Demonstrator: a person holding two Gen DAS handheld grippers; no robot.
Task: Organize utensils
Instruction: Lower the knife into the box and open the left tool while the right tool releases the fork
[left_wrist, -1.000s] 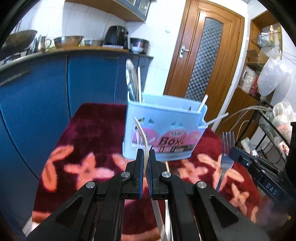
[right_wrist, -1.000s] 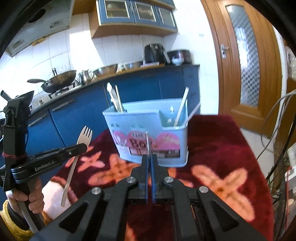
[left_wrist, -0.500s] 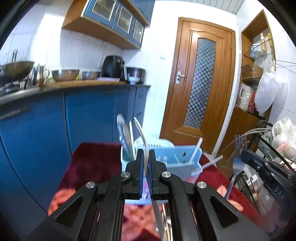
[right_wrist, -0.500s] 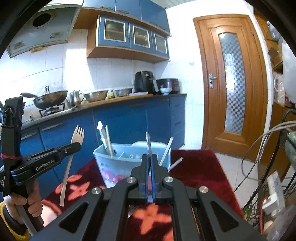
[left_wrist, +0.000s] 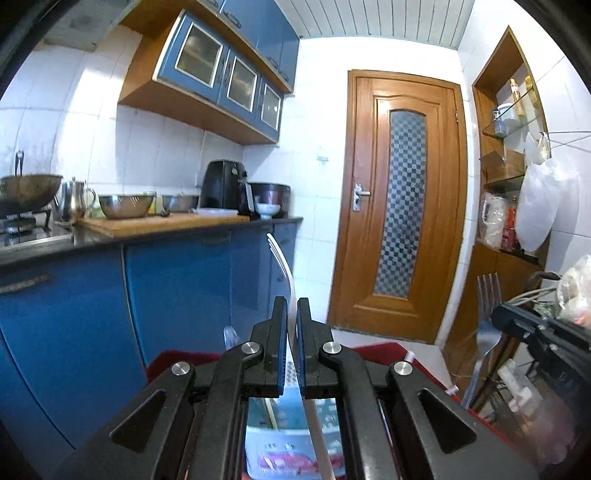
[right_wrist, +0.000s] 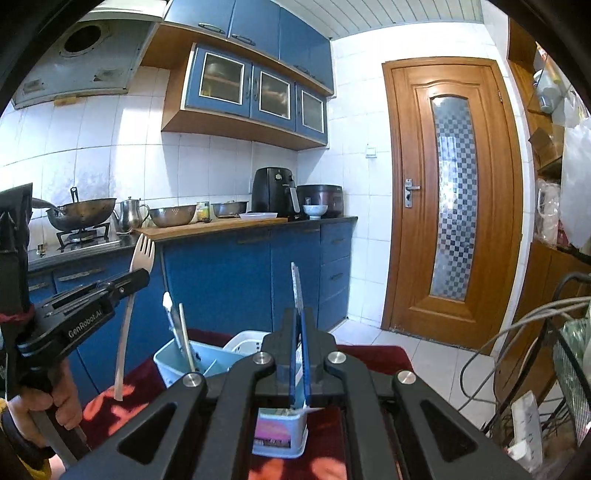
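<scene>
Bright daylight floods both views, blowing out the white tiles (left_wrist: 317, 122) and ceiling. The door (right_wrist: 452, 199) glass glows, with glare on the checkered pane. Heavy fisheye bend curves the cabinets (right_wrist: 255, 88), and black vignette eats every corner. The fork (left_wrist: 282, 266) tines smear slightly; near gripper bodies sit dark, soft.

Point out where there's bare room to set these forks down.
Bare: the red cloth right of the caddy, and the cloth at its front left. Crowded: the caddy's left end, where upright utensils stand.
</scene>
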